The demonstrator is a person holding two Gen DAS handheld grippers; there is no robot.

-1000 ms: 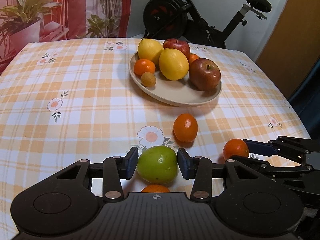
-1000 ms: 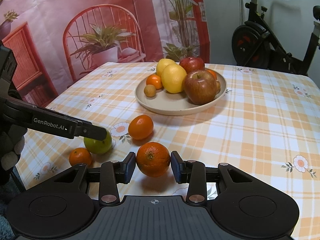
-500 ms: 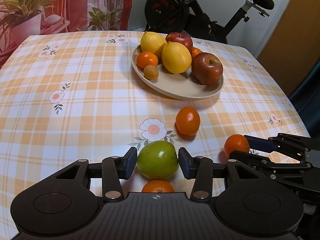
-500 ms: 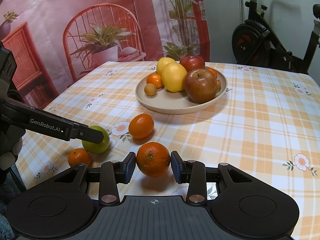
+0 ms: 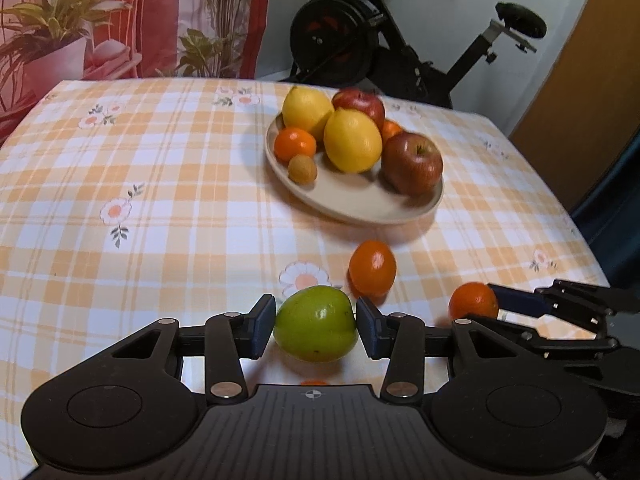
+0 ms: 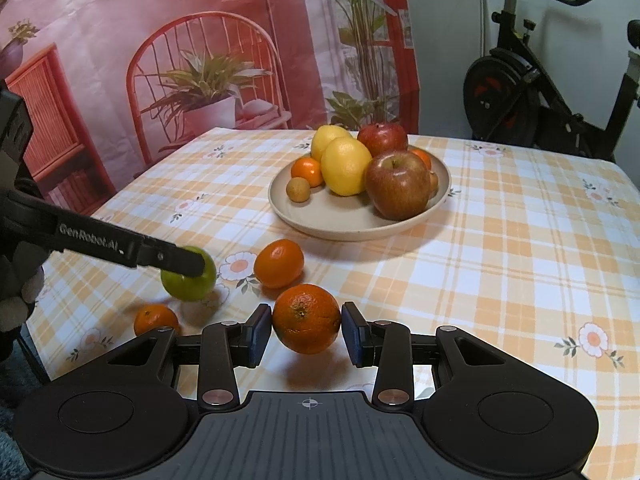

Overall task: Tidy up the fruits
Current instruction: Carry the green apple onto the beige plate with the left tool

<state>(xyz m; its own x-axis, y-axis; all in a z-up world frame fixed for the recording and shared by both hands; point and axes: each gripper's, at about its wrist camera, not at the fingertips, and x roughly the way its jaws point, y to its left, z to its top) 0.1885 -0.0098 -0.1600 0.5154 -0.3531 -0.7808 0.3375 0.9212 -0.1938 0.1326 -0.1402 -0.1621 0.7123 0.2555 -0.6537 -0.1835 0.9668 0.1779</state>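
My left gripper (image 5: pixel 316 326) is shut on a green apple (image 5: pixel 316 323) and holds it above the checked tablecloth; the apple also shows in the right wrist view (image 6: pixel 188 280). My right gripper (image 6: pixel 306 330) is shut on an orange (image 6: pixel 306 318), also seen in the left wrist view (image 5: pixel 473 302). A beige plate (image 5: pixel 360 204) holds two lemons (image 5: pixel 352 140), two red apples (image 5: pixel 412 162), small oranges and a small brown fruit (image 5: pixel 303 169). A loose orange (image 5: pixel 372 268) lies before the plate. A small tangerine (image 6: pixel 155 320) lies near the table's front edge.
The table (image 5: pixel 140 200) has an orange checked cloth with flower prints. An exercise bike (image 5: pixel 380 48) stands behind it, by a printed curtain (image 6: pixel 180 60). A wooden door (image 5: pixel 592 92) is at the right.
My left gripper has lifted the green apple off the table and moved it forward toward the plate; the tangerine beneath it has nearly slipped from its view. My right gripper holds its orange still.
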